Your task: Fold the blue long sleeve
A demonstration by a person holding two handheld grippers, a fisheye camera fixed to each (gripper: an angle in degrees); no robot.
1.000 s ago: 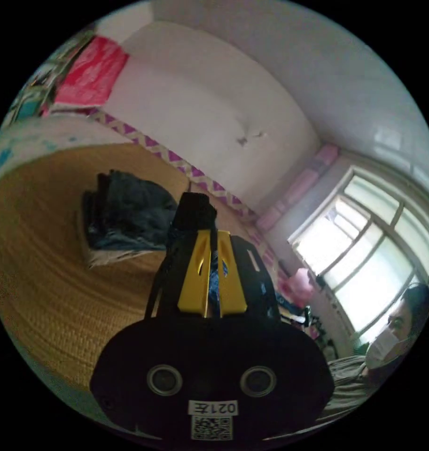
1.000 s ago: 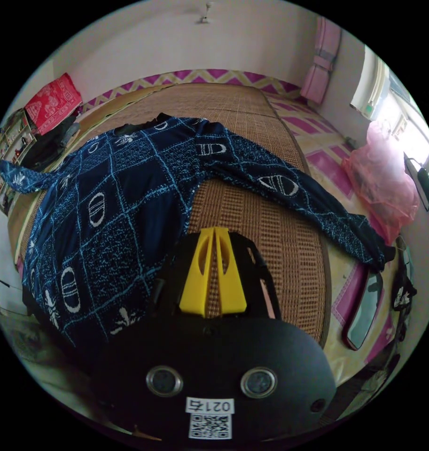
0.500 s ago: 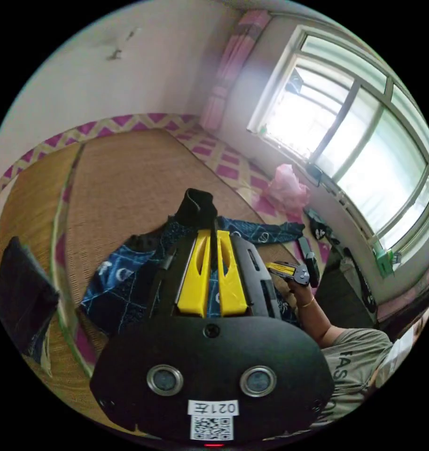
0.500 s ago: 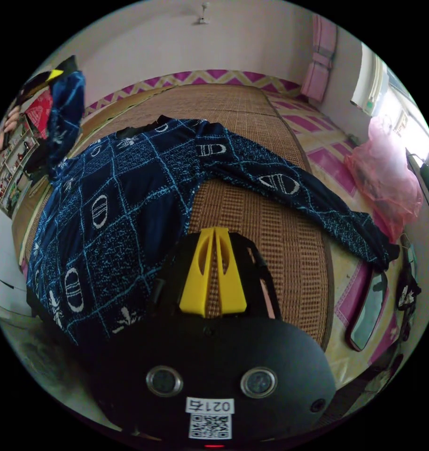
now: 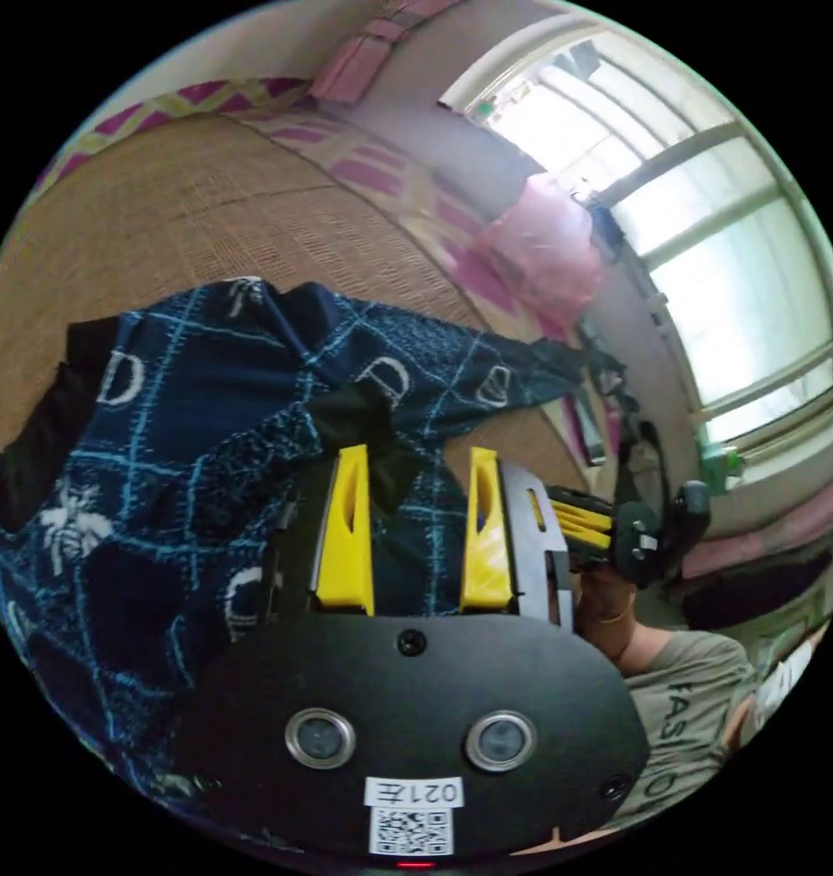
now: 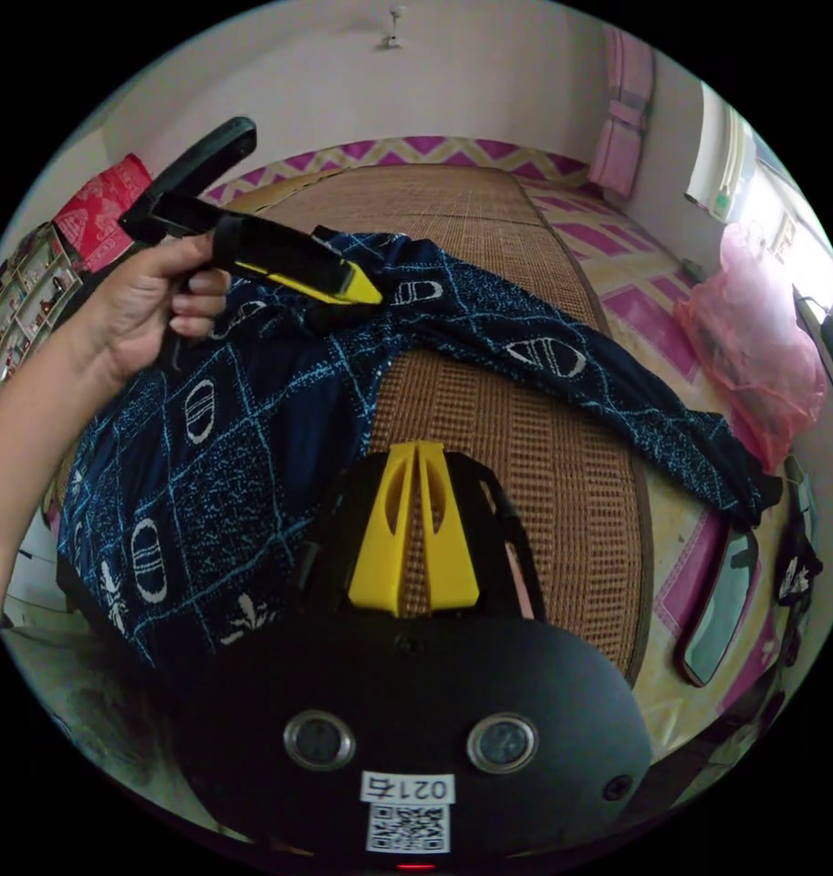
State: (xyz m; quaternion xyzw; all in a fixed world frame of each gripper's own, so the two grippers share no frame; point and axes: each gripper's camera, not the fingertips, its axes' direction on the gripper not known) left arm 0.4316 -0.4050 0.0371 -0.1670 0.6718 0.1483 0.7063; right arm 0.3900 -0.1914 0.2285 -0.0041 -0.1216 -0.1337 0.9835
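The blue patterned long sleeve [image 6: 252, 401] lies spread on a woven mat [image 6: 507, 456]. Its left sleeve is folded across the chest, and the black cuff [image 5: 366, 424] rests on the cloth between the jaws of my left gripper [image 5: 416, 453], which stands open. In the right gripper view a hand holds the left gripper [image 6: 366, 294] low over the shirt's chest. The other sleeve [image 6: 608, 383] stretches out to the right across the mat. My right gripper [image 6: 416, 449] is shut on nothing, hovering over bare mat beside the shirt's hem, and the left gripper view shows the right gripper [image 5: 571, 525] in a hand.
A pink plastic bag [image 6: 754, 347] and a dark oval mirror [image 6: 717, 593] lie past the mat's right edge. A red cloth [image 6: 97, 214] and shelves are at the far left. A person in a grey shirt [image 5: 681, 721] sits near the window [image 5: 708, 237].
My left gripper carried the left sleeve up and over onto the shirt's chest, then opened and let the cuff go. The right gripper stayed where it was.
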